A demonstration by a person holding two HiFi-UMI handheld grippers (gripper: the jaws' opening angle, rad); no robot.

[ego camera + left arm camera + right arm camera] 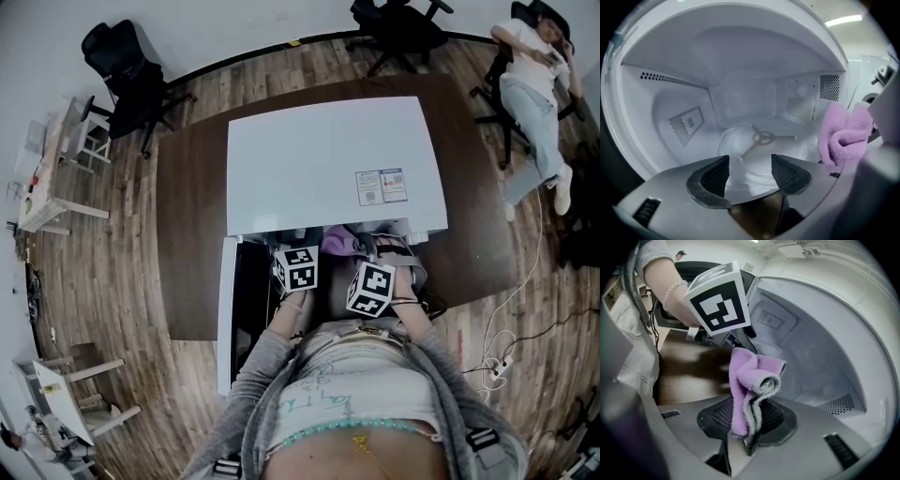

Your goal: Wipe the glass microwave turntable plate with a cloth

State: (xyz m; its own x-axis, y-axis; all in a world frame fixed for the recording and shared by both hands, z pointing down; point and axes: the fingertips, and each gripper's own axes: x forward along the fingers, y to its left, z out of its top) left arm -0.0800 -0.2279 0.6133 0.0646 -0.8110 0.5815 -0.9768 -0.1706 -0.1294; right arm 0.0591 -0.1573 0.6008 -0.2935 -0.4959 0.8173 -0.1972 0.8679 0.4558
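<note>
- Head view: the white microwave (328, 159) stands on the dark counter (192, 234) with its door (228, 309) swung open. The left gripper (296, 267) and right gripper (372, 286) both reach into the opening, and the purple cloth (337, 241) shows just beyond them. The glass plate is hidden here.
- Left gripper view: the left gripper (750, 171) stands spread and empty. The glass plate (787, 150) lies flat on the cavity floor, with the three-armed hub (762, 137) showing through it. The plate's near rim appears in the gap between the jaws, and no pad presses on it. The plate probably handles as stiff, slick, fairly heavy and breakable, so a hold on that near rim, squeezed gently, looks safest. The cloth (841, 133) hangs at the right.
- Right gripper view: the right gripper (747, 420) pinches the cloth (750, 390) by a lower fold, and the rest flops above in a loose roll. The cloth is soft and light and should mould to the glass; a bunched pad would probably wipe better than a trailing corner.
</note>
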